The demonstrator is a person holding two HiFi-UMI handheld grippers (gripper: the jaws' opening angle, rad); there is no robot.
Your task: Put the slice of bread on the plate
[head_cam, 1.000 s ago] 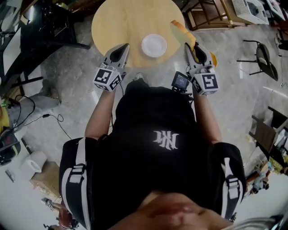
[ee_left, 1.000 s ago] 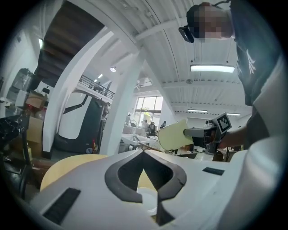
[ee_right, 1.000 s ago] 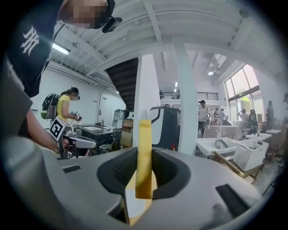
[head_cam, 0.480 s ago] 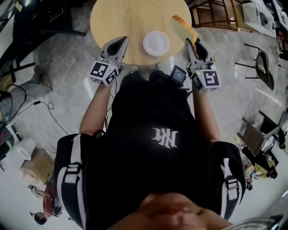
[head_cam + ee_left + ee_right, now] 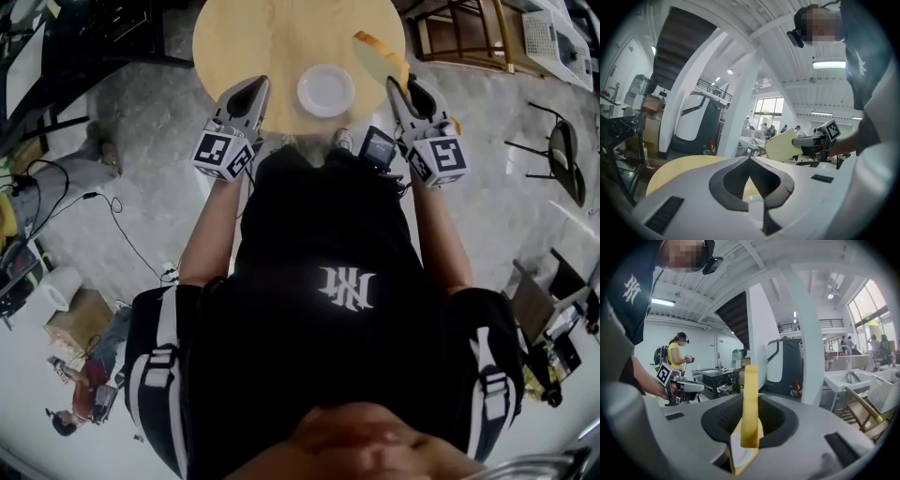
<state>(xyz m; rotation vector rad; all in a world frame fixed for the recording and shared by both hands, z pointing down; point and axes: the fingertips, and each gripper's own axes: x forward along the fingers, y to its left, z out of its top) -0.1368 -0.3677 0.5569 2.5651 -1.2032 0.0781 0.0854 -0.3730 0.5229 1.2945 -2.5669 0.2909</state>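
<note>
Barely changed from a second ago, our two grippers keep their posts at the near rim of the round wooden table (image 5: 253, 37), though the floor around us has slid in the head view as the camera shifted. Our right gripper (image 5: 401, 86) is clamped on the slice of bread (image 5: 380, 58), gripping its near end. The slice stands on edge, browned crust along its rim, its broad pale faces turned left and right. The right gripper view shows it as a thin upright strip between the jaws. Its long axis carries on the gripper's own line, running forward and a little leftward over the right side of the tabletop, held off the wood.

The white plate (image 5: 325, 90) lies flat on the table just left of the slice, between the two grippers and nearer us than the slice's far tip. Our left gripper (image 5: 255, 89) hovers at the plate's other side, jaws drawn together at the tips with nothing in them, pointing across the table.

A small black screen unit (image 5: 378, 147) rides beside the right gripper. Past the table's right edge stand wooden chair frames (image 5: 459, 37) and a dark chair (image 5: 565, 159). Cables (image 5: 112, 220) trail over the grey floor at left, near a cardboard box (image 5: 84, 323).
</note>
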